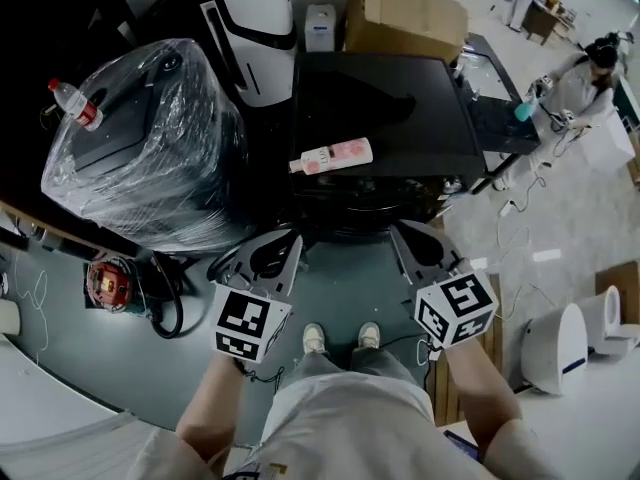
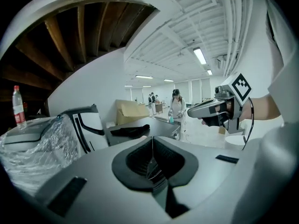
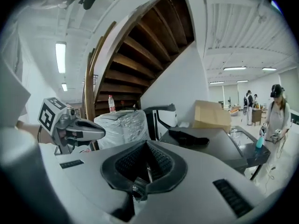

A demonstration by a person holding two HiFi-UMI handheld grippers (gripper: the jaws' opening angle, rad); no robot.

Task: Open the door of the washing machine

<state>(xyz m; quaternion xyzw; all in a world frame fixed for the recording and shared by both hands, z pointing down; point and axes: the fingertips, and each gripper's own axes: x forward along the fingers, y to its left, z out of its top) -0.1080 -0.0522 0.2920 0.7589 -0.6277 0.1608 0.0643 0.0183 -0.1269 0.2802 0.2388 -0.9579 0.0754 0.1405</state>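
Observation:
The washing machine (image 1: 400,118) is a dark box with a flat black top, straight ahead of me; its front and door sit under the top's near edge and barely show. A pink bottle (image 1: 333,157) lies on the top. My left gripper (image 1: 283,248) and right gripper (image 1: 407,236) are held up side by side just short of the machine's front, apart from it. In the left gripper view the left gripper (image 2: 152,157) has its pads pressed together with nothing between them. The right gripper (image 3: 147,166) is likewise shut and empty. A black cloth (image 3: 188,138) lies on the machine.
A plastic-wrapped appliance (image 1: 150,158) stands left of the machine with a water bottle (image 1: 76,103) on it. Behind are a white-and-black device (image 1: 255,28) and a cardboard box (image 1: 400,13). A red cable reel (image 1: 108,281) lies on the floor at left. A person (image 1: 585,78) works far right.

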